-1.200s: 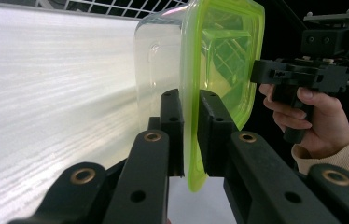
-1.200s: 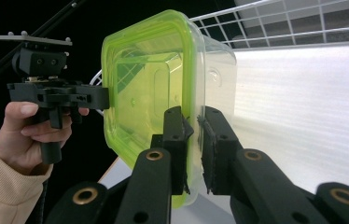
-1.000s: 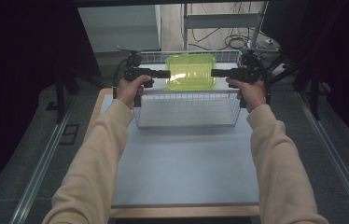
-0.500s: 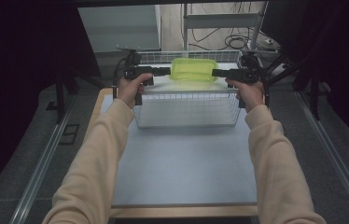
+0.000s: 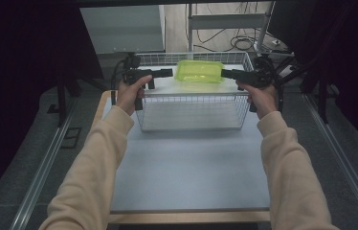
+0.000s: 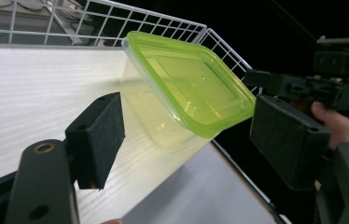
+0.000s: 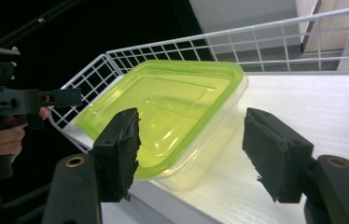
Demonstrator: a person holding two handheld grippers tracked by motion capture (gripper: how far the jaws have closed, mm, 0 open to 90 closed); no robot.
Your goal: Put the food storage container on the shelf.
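The container (image 5: pixel 199 71) with green lid sits in the wire basket (image 5: pixel 191 110) at the counter's far edge. It looks light, thin and slippery, so its rim seems the best hold. The left gripper (image 5: pixel 167 73) and right gripper (image 5: pixel 226 73) flank it, jaws wide and empty.

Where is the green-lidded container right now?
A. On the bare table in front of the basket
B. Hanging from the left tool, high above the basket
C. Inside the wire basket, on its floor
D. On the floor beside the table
C: the green-lidded container sits within the wire basket walls on the basket's white floor, and both gripper views show the tool jaws spread wide on either side of it, not gripping.
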